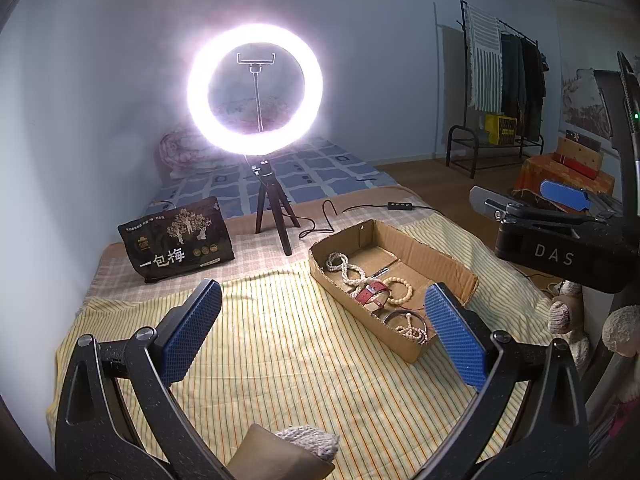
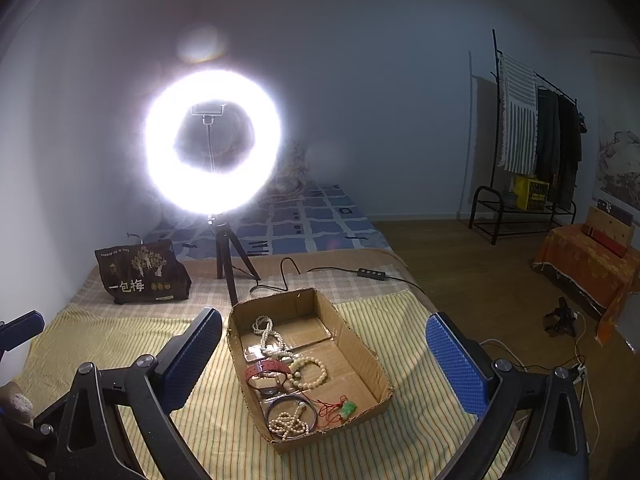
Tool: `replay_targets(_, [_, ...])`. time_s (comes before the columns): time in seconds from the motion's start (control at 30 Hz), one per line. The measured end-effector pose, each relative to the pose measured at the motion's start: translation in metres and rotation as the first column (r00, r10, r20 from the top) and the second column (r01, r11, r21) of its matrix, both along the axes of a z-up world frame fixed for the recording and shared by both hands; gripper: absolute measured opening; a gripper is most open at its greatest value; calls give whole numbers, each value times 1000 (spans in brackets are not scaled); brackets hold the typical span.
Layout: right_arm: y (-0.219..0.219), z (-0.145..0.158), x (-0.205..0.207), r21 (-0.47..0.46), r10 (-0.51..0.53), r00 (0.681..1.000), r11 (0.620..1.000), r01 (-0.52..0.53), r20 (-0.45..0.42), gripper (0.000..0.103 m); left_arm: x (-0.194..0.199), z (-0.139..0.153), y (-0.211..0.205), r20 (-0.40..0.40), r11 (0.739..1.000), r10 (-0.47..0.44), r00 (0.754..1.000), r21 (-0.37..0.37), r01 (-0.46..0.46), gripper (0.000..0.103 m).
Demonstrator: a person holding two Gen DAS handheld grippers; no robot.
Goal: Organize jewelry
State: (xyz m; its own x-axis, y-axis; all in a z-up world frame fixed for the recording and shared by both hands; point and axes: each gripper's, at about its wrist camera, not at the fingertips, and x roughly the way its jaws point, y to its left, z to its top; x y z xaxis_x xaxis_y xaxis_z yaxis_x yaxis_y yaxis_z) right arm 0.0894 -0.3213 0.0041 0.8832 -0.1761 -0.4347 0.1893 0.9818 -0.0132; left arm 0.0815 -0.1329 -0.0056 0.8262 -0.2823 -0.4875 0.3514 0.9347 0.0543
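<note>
Bed (image 2: 120, 332): covered by a yellow striped cloth (image 1: 280, 360) in front and a checked one behind; carries everything below.

Ring light (image 1: 255, 88): lit, on a small tripod (image 1: 274, 216), standing behind the box; its cable with a switch (image 2: 372, 273) trails to the right.

Cardboard box (image 2: 360, 356): shallow, open-topped, lying on the striped cloth, to the right of the left gripper and between the right gripper's fingers in that camera's view. All the jewelry lies inside it.

Black snack bag (image 1: 178, 240): upright, left of the tripod, well apart from the box.

Left gripper (image 1: 322, 336): jaws released, wide apart, holding nothing, over the cloth.

Right gripper (image 2: 324, 356): jaws released, wide apart, holding nothing, above the box.

Box contents: long white bead necklace (image 2: 269, 336) at the far end; red strap watch (image 2: 267, 368) mid-box, a cream bead bracelet (image 2: 310, 372) touching its right side; dark bangle (image 2: 291, 414) at the near end with a white bead string (image 2: 289, 424) inside it; green pendant (image 2: 347, 408) on red cord beside the bangle.
</note>
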Motion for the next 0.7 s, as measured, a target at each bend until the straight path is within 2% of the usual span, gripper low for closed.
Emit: replay_targets(0.7, [-2,-4,4,-3,-1,1000,1000,0,-16,103,0,-2,0,-4,1000,4,1000,-1,-4,103])
